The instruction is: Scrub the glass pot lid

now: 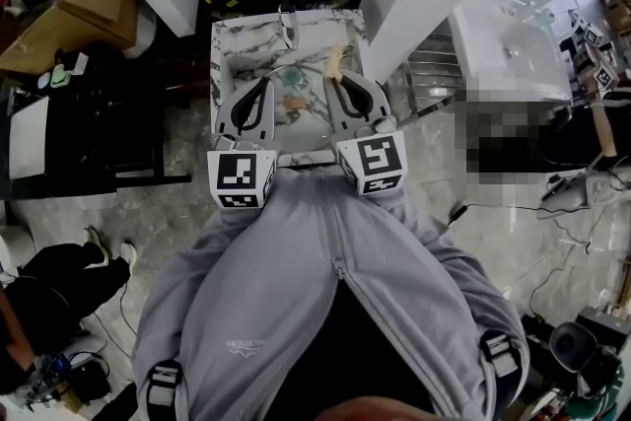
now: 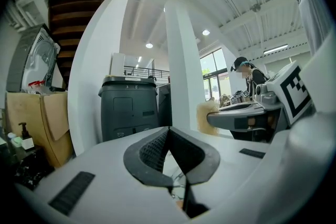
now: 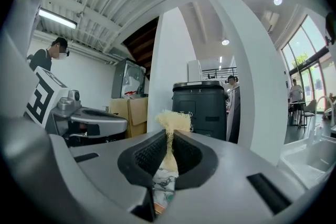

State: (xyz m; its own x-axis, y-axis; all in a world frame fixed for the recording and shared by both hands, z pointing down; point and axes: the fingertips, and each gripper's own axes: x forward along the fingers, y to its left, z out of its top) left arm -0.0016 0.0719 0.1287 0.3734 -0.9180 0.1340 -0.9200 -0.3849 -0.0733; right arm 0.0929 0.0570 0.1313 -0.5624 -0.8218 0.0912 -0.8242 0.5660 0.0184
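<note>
Pose: both level over sink (image 1: pixel 225 39) | left tool (image 2: pixel 167 132) closed | right tool (image 3: pixel 169 139) gripping scrubber (image 3: pixel 174 120)

You have no word or number here that can be read with any certainty: the small pale print on your grey sweatshirt (image 1: pixel 243 345) is too fine to make out. The left marker cube (image 1: pixel 242 178) and right marker cube (image 1: pixel 373 163) carry only black-and-white square patterns, and the marks on the dark bin (image 3: pixel 206 107) — perhaps two digits — are too blurred to tell.

Two claws (image 1: pixel 264 86) (image 1: pixel 342 86), one scrubbing pad (image 3: pixel 173 122), one lid (image 1: pixel 293 82), one sink (image 1: pixel 225 44).
</note>
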